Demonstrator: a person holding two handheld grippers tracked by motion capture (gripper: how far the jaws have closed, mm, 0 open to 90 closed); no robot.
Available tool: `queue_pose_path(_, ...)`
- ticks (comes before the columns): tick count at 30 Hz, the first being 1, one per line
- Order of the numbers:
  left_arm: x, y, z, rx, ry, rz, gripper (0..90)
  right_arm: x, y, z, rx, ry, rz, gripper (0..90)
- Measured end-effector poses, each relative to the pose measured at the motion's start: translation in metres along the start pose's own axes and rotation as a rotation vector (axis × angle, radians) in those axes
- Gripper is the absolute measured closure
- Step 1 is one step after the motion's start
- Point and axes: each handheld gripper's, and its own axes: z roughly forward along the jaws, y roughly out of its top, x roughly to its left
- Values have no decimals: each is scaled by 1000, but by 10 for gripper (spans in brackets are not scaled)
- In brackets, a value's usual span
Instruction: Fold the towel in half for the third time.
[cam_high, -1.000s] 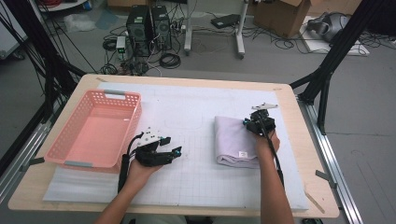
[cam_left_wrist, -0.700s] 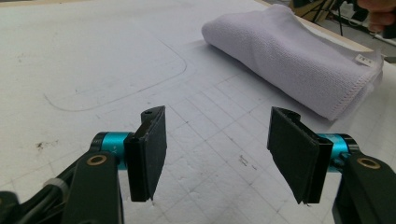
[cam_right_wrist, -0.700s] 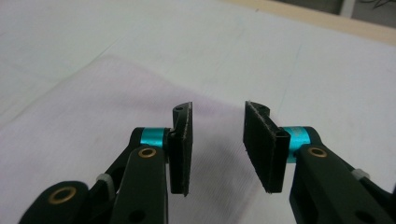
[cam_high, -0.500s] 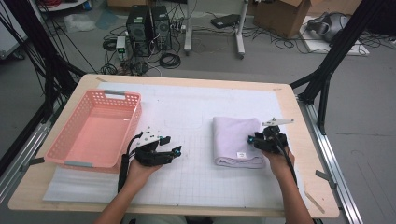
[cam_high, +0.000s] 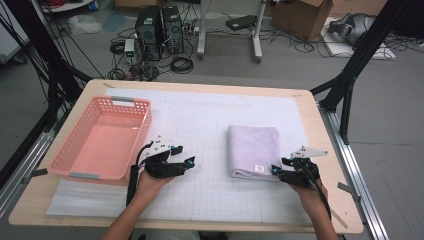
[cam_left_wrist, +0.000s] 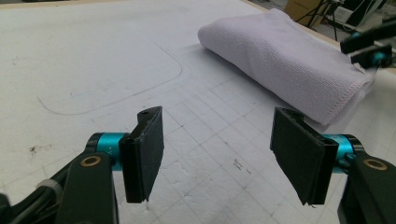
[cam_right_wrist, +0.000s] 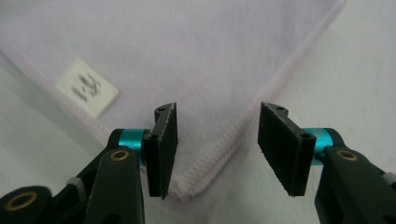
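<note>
The folded lilac towel (cam_high: 254, 151) lay on the white mat (cam_high: 210, 120) at the table's right half. Your right gripper (cam_right_wrist: 217, 144) hovered at its near right corner, fingers (cam_right_wrist: 163, 147) just opening and pressing nothing. Your left gripper (cam_high: 186, 161), fingers wide apart and empty, rested beside the pink basket (cam_high: 75, 162).
</note>
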Motion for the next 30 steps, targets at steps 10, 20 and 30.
queue_pose_path(10, -5, 2, 3, -17, -50, 9, 259, -9, -4, -28, -150, 1, 51, 344)
queue_pose_path(20, -5, 2, 3, -11, -51, 10, 190, -17, -11, -40, -241, -27, 45, 223)
queue_pose_path(30, -4, 2, 2, -25, -72, 18, 206, -16, -11, -37, -232, -31, 46, 222)
